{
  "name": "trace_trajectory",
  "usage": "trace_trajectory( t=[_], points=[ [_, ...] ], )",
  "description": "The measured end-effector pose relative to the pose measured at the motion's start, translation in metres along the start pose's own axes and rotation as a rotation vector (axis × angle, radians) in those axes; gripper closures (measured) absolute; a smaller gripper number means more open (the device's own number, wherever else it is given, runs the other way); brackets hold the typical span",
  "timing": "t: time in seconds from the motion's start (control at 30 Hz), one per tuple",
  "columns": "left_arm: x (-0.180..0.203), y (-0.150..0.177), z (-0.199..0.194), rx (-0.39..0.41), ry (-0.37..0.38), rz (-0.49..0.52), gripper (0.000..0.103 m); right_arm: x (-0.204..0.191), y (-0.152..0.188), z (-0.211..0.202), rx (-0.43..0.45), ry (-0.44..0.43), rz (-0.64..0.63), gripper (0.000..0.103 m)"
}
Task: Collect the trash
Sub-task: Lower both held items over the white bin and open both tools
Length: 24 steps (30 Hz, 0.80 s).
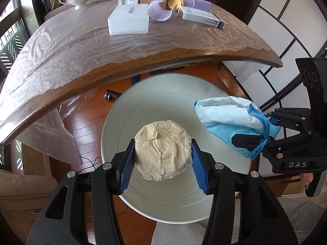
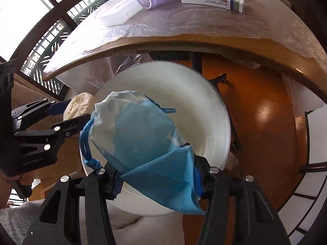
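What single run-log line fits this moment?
left tool: shut on paper wad | right tool: shut on blue bag | both over bin

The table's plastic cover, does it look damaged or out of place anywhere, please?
Yes: the clear plastic cover has a ragged, torn-looking near edge that stops short of the table rim, leaving bare wood.

1. A brown wooden counter [image 1: 143,61] with a live edge, covered in clear plastic film, arcs across twelve o'clock.
2. Glossy reddish-brown plank floor [image 2: 265,122] lies beneath it.
3. Bright dark-framed windows [image 2: 40,10] sit at ten o'clock.
4. A white-panelled, black-framed screen [image 1: 286,20] stands at two o'clock.
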State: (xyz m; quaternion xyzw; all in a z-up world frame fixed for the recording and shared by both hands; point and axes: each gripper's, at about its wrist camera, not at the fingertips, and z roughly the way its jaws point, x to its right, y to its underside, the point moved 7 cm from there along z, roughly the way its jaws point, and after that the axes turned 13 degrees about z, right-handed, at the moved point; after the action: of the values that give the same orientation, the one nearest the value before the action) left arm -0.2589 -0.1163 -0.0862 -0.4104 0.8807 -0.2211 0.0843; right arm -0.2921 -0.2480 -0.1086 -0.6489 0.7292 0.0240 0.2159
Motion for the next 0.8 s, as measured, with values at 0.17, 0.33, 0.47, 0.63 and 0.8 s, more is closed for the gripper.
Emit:
trace_trajectory(
  t=[0.17, 0.33, 0.47, 0.63, 0.8],
  points=[
    [0.002, 0.006, 0.013, -0.021, 0.009, -0.001, 0.050, 0.001, 0.000, 0.015, -0.023, 0.016, 0.014, 0.051],
    [0.002, 0.009, 0.024, -0.036, 0.010, 0.001, 0.050, 0.000, -0.003, 0.025, -0.029, 0.034, 0.022, 0.051],
    [0.004, 0.007, 0.032, -0.047, 0.005, 0.008, 0.050, -0.002, -0.004, 0.028, -0.033, 0.047, 0.022, 0.051],
    [0.005, 0.005, 0.039, -0.059, 0.001, 0.006, 0.050, -0.006, -0.003, 0.031, -0.034, 0.055, 0.008, 0.051],
    [0.005, 0.005, 0.043, -0.071, -0.006, 0.015, 0.050, -0.003, -0.007, 0.034, -0.033, 0.063, -0.007, 0.051]
  ],
)
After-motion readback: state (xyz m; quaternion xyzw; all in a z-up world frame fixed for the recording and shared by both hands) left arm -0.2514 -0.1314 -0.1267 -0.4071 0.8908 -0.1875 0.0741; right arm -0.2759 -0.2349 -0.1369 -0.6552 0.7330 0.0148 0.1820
